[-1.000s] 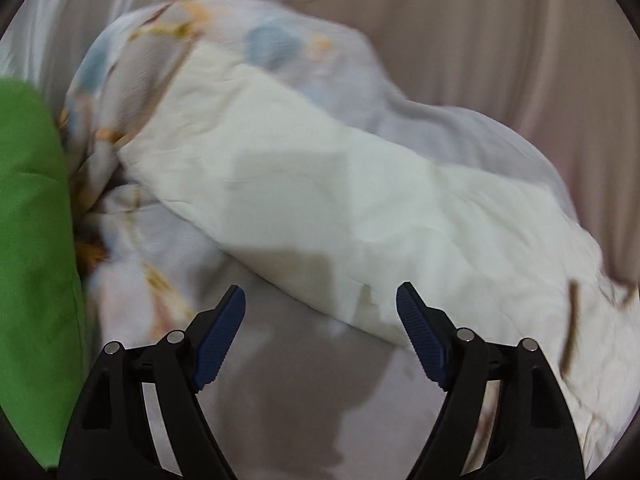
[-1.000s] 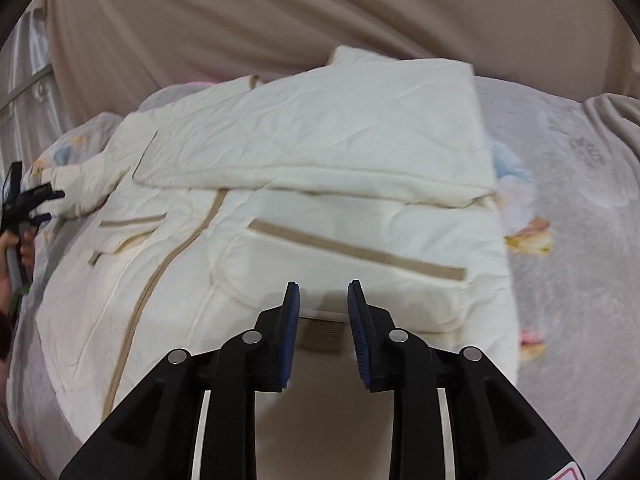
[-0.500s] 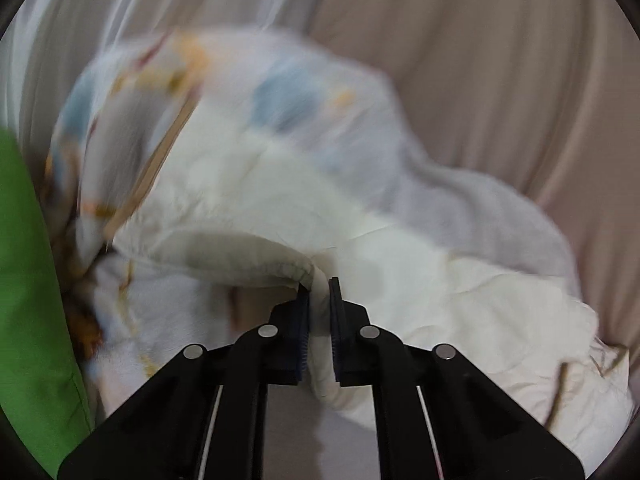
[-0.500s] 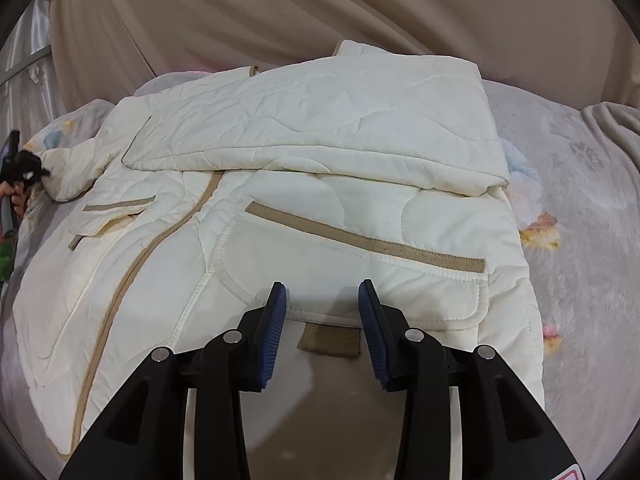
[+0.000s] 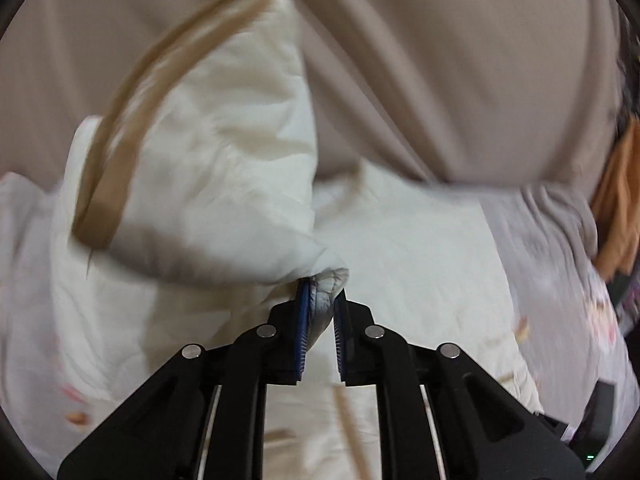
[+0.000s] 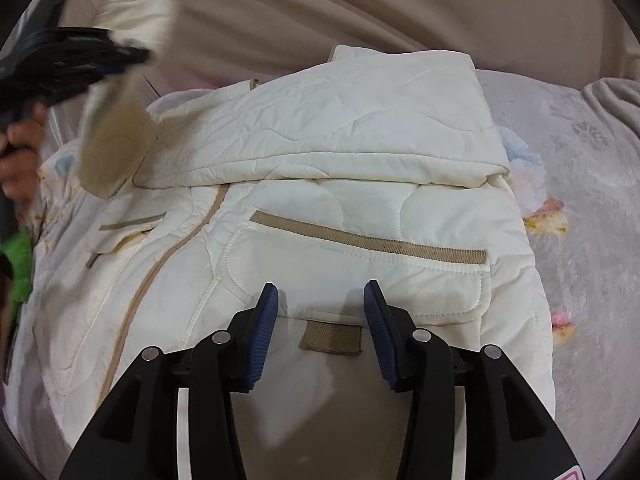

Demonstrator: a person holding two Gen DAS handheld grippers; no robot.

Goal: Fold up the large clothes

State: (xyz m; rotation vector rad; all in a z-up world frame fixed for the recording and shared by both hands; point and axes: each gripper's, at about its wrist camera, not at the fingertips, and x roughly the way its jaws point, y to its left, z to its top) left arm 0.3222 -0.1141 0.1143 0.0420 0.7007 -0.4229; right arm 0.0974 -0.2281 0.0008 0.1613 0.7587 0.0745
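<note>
My left gripper (image 5: 322, 292) is pinched tight on a fold of the cream quilted jacket (image 6: 320, 184), holding up its sleeve (image 5: 208, 184), which rises toward eleven o'clock in the left wrist view with its tan cuff band (image 5: 120, 168) blurred. In the right wrist view that sleeve (image 6: 116, 128) hangs at ten o'clock, raised above the jacket. My right gripper (image 6: 320, 308) stands wide apart, holding nothing, above the jacket's near hem, its blue pads on either side of a small tan tab (image 6: 332, 338) at six o'clock. The jacket lies spread on a pale printed blanket (image 6: 580, 240), its other sleeve folded across the chest. A beige curtain (image 6: 360, 8) fills twelve o'clock.
</note>
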